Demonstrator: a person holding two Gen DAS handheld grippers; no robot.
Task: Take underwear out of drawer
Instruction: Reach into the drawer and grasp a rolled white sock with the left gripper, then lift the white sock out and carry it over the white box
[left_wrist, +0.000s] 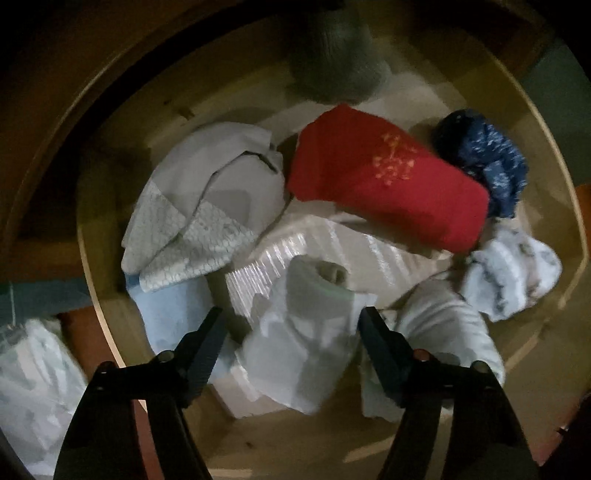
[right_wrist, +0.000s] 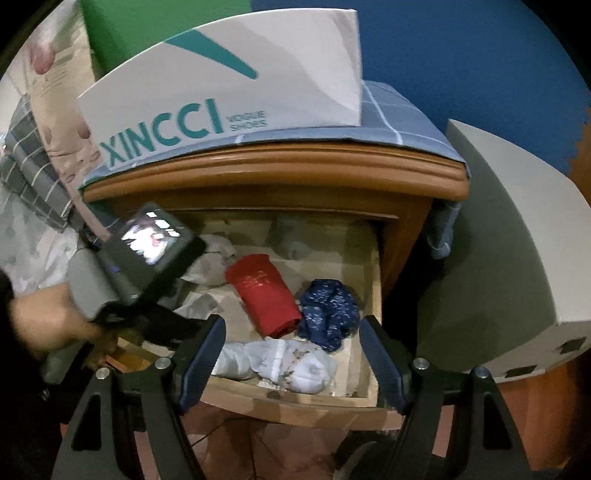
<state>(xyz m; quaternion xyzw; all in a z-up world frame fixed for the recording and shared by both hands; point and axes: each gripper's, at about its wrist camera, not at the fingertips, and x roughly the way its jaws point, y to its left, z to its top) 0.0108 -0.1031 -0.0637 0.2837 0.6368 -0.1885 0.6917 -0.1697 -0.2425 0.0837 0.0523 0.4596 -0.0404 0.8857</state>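
Note:
The open wooden drawer (right_wrist: 295, 402) holds several folded garments. In the left wrist view my left gripper (left_wrist: 291, 321) points down into the drawer (left_wrist: 122, 110), and a pale rolled garment (left_wrist: 303, 332) lies between its open fingers without being pinched. Around it lie a red folded piece (left_wrist: 388, 184), a navy patterned piece (left_wrist: 484, 158), a grey lace-trimmed piece (left_wrist: 207, 206), a light blue piece (left_wrist: 166, 317) and a white printed roll (left_wrist: 513, 273). My right gripper (right_wrist: 291, 328) hangs open above the drawer's front, over the white printed roll (right_wrist: 280, 362), the red piece (right_wrist: 264, 291) and the navy piece (right_wrist: 328, 314).
A hand (right_wrist: 55, 321) holds the left gripper's body (right_wrist: 147, 258) at the drawer's left. A white shoe box (right_wrist: 229, 88) sits on the nightstand top (right_wrist: 273, 173). A pale box (right_wrist: 517, 240) stands to the right, and bedding (right_wrist: 33, 147) lies to the left. A grey knitted item (left_wrist: 336, 55) fills the drawer's back.

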